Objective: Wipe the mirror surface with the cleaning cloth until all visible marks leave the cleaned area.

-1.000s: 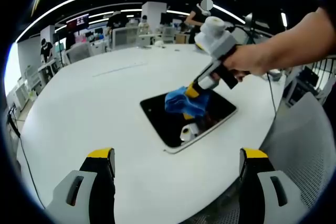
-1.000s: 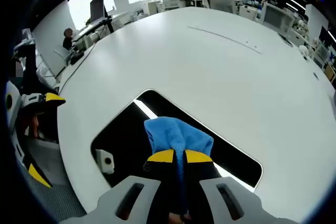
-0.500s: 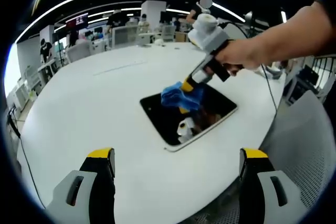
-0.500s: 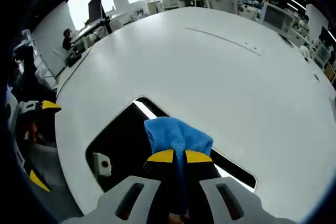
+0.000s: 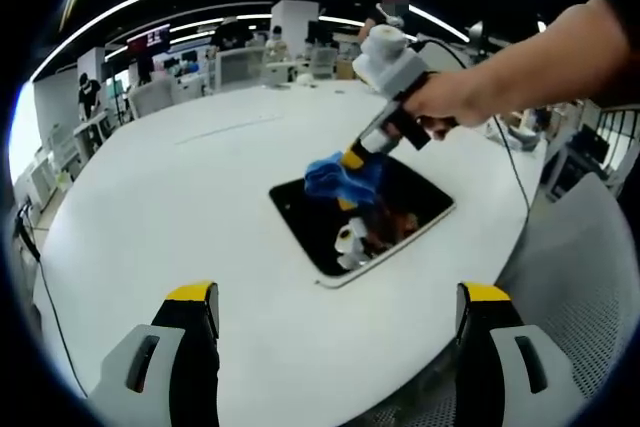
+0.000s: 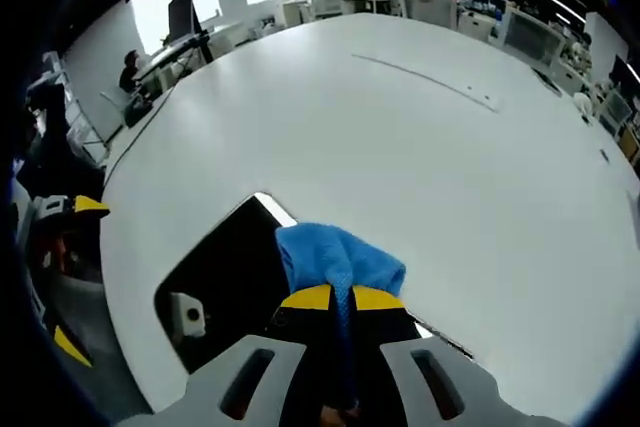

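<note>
**Cloth on the mirror**

A round white table (image 5: 180, 207) in an open office carried the dark mirror (image 5: 400, 212) ahead of the left gripper (image 5: 335, 322), jaws apart. The right gripper (image 6: 340, 299) clamped the blue cleaning cloth (image 6: 335, 259) against it.

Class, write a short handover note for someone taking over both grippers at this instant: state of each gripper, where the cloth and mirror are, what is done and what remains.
Right gripper: shut on the blue cleaning cloth, pressing it onto the mirror near its far edge.
Left gripper: open, holds nothing, hovering over the near side of the white table.
Mirror: lies flat on the table, by the near edge.
Done: wiping is under way.
Left: whether marks remain cannot be told through the reflections; cover the whole glass, then check it.
</note>
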`<state>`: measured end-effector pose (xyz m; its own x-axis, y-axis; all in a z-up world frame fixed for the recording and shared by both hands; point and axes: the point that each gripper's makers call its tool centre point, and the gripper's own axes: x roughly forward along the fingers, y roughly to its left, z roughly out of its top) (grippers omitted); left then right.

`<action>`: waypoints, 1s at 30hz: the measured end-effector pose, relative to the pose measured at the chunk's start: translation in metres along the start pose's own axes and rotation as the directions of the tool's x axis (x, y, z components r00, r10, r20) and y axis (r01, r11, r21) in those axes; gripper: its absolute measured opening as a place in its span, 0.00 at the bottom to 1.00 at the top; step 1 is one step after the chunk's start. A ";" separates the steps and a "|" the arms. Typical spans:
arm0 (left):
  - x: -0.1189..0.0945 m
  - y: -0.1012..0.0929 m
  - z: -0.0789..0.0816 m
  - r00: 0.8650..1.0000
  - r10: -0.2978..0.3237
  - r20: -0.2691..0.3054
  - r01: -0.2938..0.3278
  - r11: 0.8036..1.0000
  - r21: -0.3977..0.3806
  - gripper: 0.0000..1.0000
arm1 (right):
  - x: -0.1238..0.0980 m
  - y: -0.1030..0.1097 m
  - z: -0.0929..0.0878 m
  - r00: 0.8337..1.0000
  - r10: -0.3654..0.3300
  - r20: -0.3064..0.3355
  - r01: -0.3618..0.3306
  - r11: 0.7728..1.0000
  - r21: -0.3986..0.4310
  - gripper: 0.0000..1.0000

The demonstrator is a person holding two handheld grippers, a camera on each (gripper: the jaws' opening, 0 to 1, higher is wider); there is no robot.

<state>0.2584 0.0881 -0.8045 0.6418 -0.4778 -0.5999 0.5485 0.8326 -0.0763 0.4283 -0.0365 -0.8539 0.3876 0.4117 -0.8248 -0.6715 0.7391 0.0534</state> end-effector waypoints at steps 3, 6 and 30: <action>0.000 0.001 0.001 1.000 0.003 0.002 -0.003 1.000 -0.002 0.99 | 0.001 -0.001 0.002 1.000 -0.008 0.003 0.008 1.000 0.006 0.00; 0.000 0.001 0.000 1.000 0.004 0.002 -0.004 1.000 -0.003 0.99 | 0.002 -0.002 0.004 1.000 -0.010 0.005 0.010 1.000 0.008 0.00; -0.001 0.003 -0.001 1.000 0.015 -0.002 -0.015 1.000 -0.007 0.99 | 0.001 -0.005 0.002 1.000 0.024 0.018 -0.023 1.000 -0.020 0.00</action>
<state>0.2592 0.0916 -0.8054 0.6490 -0.4647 -0.6023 0.5348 0.8418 -0.0732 0.4329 -0.0390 -0.8538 0.3832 0.4387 -0.8129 -0.6925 0.7188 0.0615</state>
